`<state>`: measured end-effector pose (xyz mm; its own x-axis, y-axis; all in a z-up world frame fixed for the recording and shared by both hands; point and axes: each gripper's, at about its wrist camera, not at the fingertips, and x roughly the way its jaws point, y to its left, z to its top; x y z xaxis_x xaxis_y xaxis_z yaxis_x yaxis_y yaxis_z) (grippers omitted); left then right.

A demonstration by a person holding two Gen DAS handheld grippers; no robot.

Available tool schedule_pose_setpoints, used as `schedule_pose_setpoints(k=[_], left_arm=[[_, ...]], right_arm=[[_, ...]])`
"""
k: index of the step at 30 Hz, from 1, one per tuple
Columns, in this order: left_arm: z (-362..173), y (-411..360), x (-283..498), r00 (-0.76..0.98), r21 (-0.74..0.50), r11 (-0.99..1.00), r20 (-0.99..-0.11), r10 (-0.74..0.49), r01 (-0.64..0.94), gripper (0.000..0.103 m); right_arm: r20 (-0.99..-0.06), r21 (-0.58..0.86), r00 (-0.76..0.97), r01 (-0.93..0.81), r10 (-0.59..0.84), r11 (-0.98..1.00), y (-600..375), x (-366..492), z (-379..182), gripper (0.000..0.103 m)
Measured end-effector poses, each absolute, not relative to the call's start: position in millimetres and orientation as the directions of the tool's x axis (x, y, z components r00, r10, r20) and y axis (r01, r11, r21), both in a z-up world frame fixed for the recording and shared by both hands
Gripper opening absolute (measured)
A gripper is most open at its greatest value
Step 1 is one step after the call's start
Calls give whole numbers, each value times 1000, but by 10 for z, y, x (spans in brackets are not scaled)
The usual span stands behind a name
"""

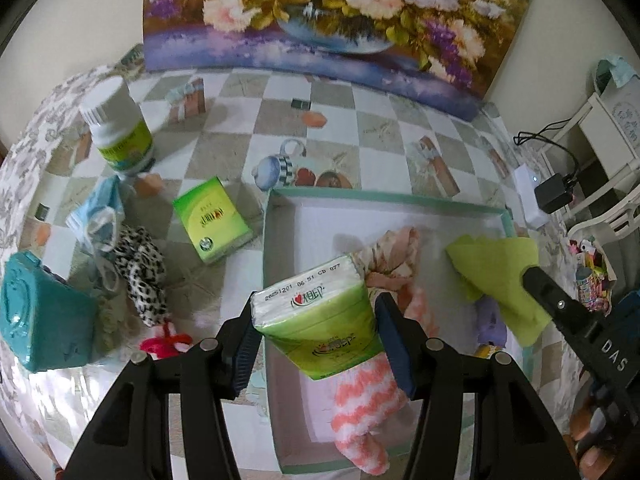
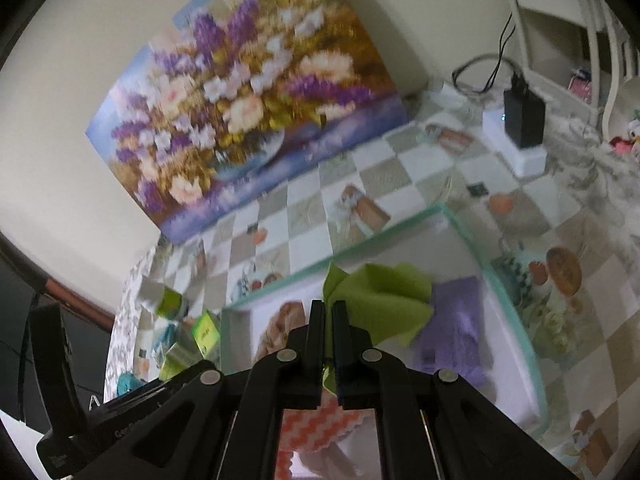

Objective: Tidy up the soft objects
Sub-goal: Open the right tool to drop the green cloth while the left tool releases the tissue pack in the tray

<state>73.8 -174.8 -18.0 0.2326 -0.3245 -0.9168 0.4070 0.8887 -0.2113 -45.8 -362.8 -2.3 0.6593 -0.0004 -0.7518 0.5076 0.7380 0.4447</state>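
Observation:
My left gripper [image 1: 316,312] is shut on a green tissue pack [image 1: 320,320], held above the near left part of a shallow green-rimmed tray [image 1: 384,196]. Inside the tray lie an orange-and-white fuzzy sock [image 1: 368,396], a peach patterned cloth [image 1: 394,248] and a purple cloth [image 2: 456,332]. My right gripper [image 2: 328,308] is shut on a lime green cloth [image 2: 380,300] that hangs over the tray's right half; that cloth [image 1: 500,272] also shows in the left wrist view. On the table left of the tray lie a leopard-print scrunchie [image 1: 140,272], a blue face mask [image 1: 98,216] and a red fuzzy item [image 1: 166,342].
A second green tissue box [image 1: 212,218], a white bottle [image 1: 118,132] and a teal box [image 1: 40,312] sit left of the tray. A flower painting [image 1: 340,12] leans on the wall behind. A white power strip with a black adapter [image 2: 520,120] lies at the back right.

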Motion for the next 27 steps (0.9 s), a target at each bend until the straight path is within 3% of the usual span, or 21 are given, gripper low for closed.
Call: schedule_pose_setpoints(k=[27], left_arm=[[-584, -2079, 573, 171, -131, 870, -956, -238, 476, 59]], right_arm=[[-913, 292, 407, 588, 36, 754, -3529, -281, -697, 7]])
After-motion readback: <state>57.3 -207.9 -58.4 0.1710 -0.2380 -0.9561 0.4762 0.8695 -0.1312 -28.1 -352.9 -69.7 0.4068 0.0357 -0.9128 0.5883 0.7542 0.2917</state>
